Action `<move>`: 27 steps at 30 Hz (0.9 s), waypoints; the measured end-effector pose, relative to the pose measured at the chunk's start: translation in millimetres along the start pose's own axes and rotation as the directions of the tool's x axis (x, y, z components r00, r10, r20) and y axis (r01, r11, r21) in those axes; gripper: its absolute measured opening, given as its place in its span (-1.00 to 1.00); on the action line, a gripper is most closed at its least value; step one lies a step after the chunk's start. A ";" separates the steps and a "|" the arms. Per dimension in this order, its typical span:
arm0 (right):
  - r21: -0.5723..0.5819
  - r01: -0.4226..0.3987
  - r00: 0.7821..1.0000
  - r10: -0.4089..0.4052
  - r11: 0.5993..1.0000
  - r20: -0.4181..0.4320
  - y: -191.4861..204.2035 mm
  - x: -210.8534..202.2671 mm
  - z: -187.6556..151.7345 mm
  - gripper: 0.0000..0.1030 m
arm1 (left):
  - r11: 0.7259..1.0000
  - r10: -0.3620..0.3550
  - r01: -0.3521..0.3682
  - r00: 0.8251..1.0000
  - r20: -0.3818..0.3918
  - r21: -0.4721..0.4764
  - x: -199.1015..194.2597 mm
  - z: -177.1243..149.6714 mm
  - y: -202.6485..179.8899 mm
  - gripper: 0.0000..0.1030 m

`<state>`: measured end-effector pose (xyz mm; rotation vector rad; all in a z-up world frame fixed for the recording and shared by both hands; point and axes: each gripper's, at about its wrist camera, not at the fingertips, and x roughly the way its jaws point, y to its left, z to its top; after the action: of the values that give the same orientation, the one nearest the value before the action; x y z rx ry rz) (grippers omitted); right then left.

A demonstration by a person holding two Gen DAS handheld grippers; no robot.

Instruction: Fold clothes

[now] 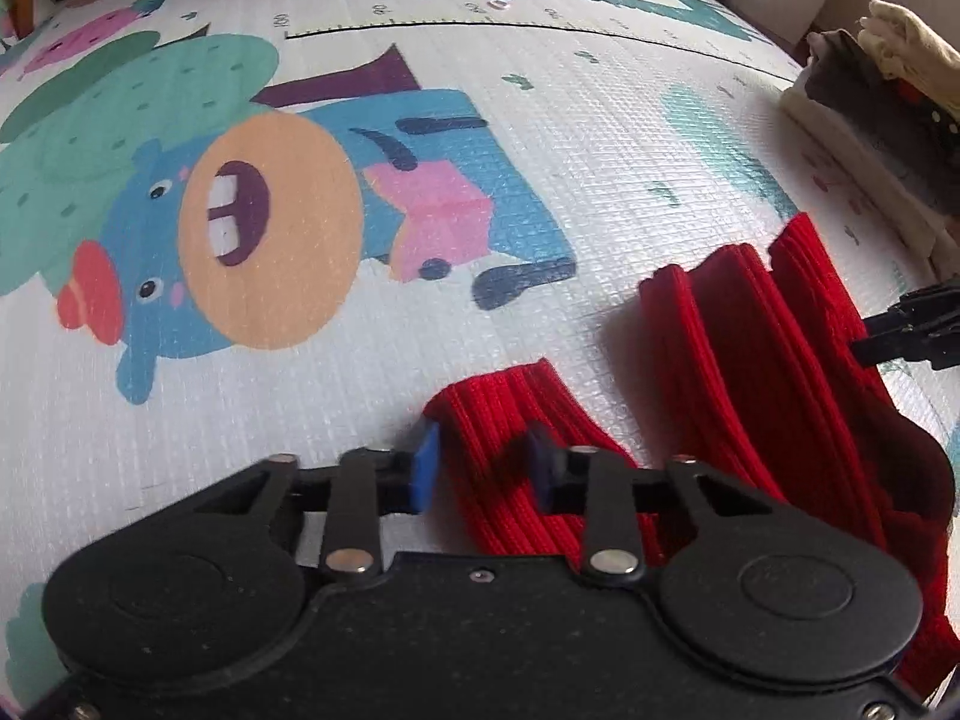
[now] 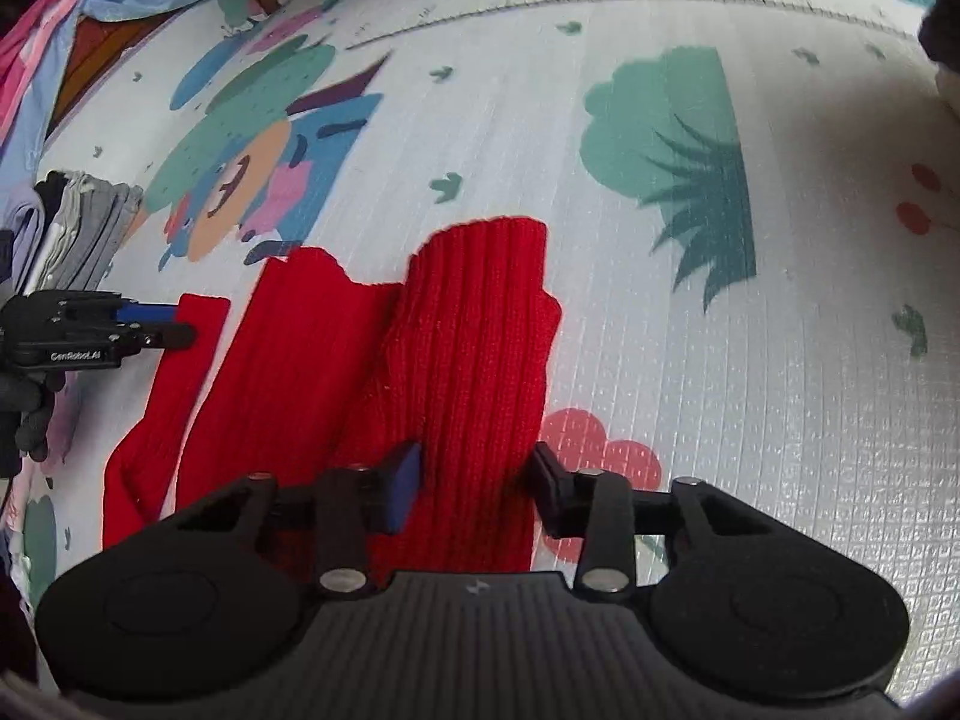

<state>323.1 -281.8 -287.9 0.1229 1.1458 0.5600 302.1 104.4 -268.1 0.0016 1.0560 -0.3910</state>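
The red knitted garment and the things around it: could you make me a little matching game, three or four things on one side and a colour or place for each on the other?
Things:
1. knitted garment
2. play mat
3. stack of folded clothes
4. left tool

Colour or place:
A. white with cartoon prints
B. mostly grey, at the left edge of the right wrist view
C. red, ribbed
D. black, with blue pads either side of a strip of the garment

Pairs: 1-C, 2-A, 3-B, 4-D
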 end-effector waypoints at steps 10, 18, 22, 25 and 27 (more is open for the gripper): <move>0.181 0.045 0.986 -0.073 0.982 0.151 -39.2 -64.6 -40.7 -0.62 | 0.989 0.046 -0.034 0.996 0.082 -0.145 -47.8 -37.2 39.6 -0.77; 0.551 0.178 0.949 -0.290 0.815 0.124 -111.7 -112.5 -120.4 -0.62 | 0.933 0.196 -0.169 0.979 0.054 -0.319 -99.6 -104.1 101.5 -0.81; 0.649 0.205 0.933 -0.347 0.733 0.097 -124.6 -124.5 -159.2 -0.62 | 0.904 0.246 -0.215 0.968 0.040 -0.368 -119.0 -134.9 116.3 -0.86; 0.645 0.236 0.924 -0.374 0.727 0.083 -123.5 -128.9 -171.2 -0.63 | 0.876 0.269 -0.233 0.963 0.027 -0.422 -131.0 -157.5 123.2 -0.86; 0.634 0.262 0.921 -0.384 0.728 0.061 -123.8 -131.1 -174.1 -0.63 | 0.865 0.276 -0.246 0.961 0.005 -0.437 -133.5 -172.9 123.0 -0.86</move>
<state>174.7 -483.4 -298.9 0.5212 1.0937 -0.1649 137.0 293.0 -264.0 -0.2632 1.0404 0.0977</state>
